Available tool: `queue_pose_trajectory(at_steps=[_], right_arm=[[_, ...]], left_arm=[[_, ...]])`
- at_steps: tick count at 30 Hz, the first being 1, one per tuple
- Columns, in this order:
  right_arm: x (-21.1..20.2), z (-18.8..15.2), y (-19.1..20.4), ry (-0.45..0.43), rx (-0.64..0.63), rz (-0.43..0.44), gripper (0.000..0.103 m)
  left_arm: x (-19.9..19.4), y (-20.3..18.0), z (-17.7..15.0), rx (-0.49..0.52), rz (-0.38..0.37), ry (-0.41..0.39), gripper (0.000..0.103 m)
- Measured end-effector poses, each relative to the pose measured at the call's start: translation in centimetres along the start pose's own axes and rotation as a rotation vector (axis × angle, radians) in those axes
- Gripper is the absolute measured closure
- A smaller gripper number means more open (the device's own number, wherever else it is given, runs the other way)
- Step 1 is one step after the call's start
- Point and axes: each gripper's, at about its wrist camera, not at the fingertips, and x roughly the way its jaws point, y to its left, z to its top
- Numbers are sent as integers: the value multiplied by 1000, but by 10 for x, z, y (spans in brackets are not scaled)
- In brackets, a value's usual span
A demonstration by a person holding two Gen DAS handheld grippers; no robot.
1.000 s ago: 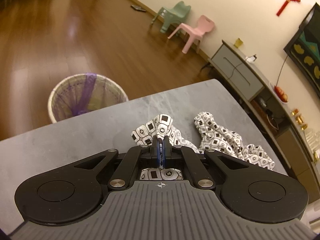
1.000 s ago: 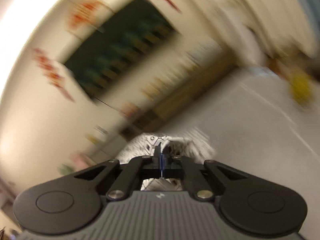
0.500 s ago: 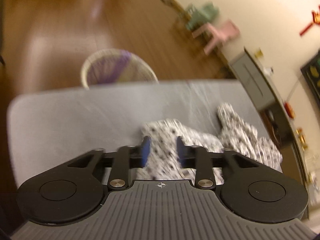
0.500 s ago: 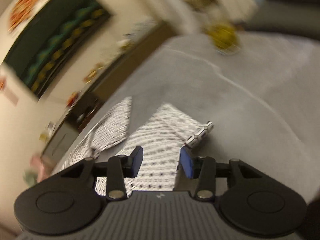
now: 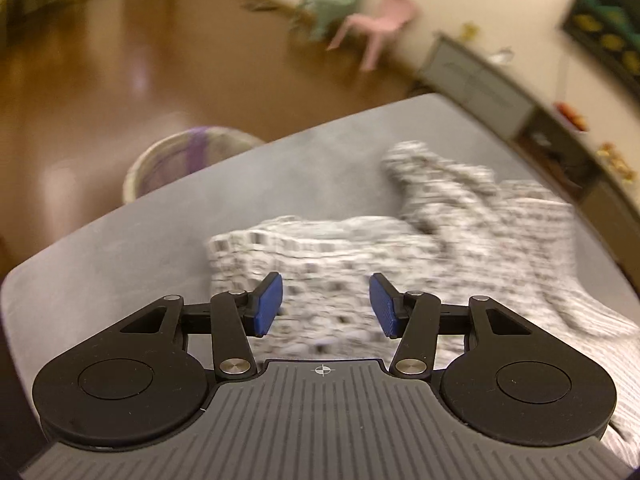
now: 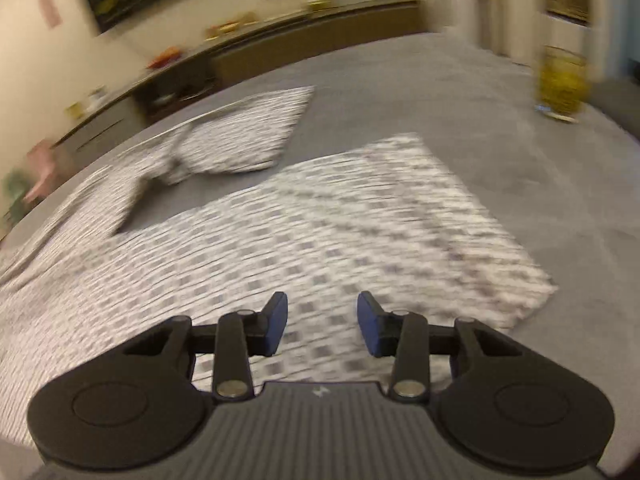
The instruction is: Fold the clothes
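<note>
A black-and-white patterned garment lies crumpled on the grey table in the left wrist view. My left gripper hovers just above its near edge. Its jaws are opening, with cloth below them and nothing pinched between the blue pads. In the right wrist view the same garment is spread flatter, with a folded part farther back. My right gripper stands open over the near part of the cloth, holding nothing. Both views are motion-blurred.
A wicker basket with a purple liner stands on the wooden floor beyond the table's far edge. A pink chair, a green chair and a low cabinet line the wall. A yellow glass container stands on the table at far right.
Both grippers were shut on the cloth and have opened, letting it go. The garment has dropped onto the table. The right wrist view has swung down from the wall to the tabletop.
</note>
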Motion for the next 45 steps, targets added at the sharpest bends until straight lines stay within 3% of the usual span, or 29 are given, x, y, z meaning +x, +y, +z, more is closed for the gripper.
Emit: queue_pose_trajectory(at_steps=[2,4,6,8,10,13,15,16,18,20,22,25,29,31,33,35,38,39,43,45], right_arm=[[-11,7,-3,-25,0,35,62],[-12,34,22,-65,-122,53,51],[-10,63,48,-98,-239,70,28],[16,96,76,-92,-319,75,19],[53,121,89,-49,-300,49,20],[115,141,97,9,-267,-1,27],[143,135,101,29,-307,-20,34],[155,130,104,40,-337,-23,42],[163,121,113,23,-444,-11,75],[165,119,117,10,-555,-71,93],[173,125,107,-8,-629,-197,92],[187,147,76,-2,-623,-348,92],[192,163,56,17,-597,-455,84],[170,163,66,-40,-542,-410,84],[145,154,93,-90,-536,-311,80],[127,137,139,-104,-612,-191,72],[99,102,234,-109,-793,25,55],[91,88,270,-110,-859,105,47],[66,26,417,-106,-1110,396,36],[69,5,484,-88,-1181,488,25]], left_arm=[[0,7,7,-51,-3,-20,62],[0,8,16,-57,-12,-47,61],[8,-6,26,-29,-48,-39,60],[20,-20,31,13,-102,-5,58],[33,-35,29,76,-121,26,58],[45,-50,20,173,-91,48,61],[47,-52,19,209,-89,31,60],[48,-52,19,226,-85,25,60],[57,-50,18,251,-55,31,60],[65,-51,16,274,-44,49,58],[72,-49,13,296,-33,61,58],[77,-52,9,336,-13,49,57],[80,-55,4,378,8,36,56],[77,-51,5,351,0,40,57],[71,-39,16,251,-28,42,57],[64,-26,28,115,-60,27,60],[62,-23,45,-5,-84,9,61],[64,-26,51,-21,-108,11,61],[76,-32,63,-45,-187,23,61],[81,-23,58,-74,-194,56,64]])
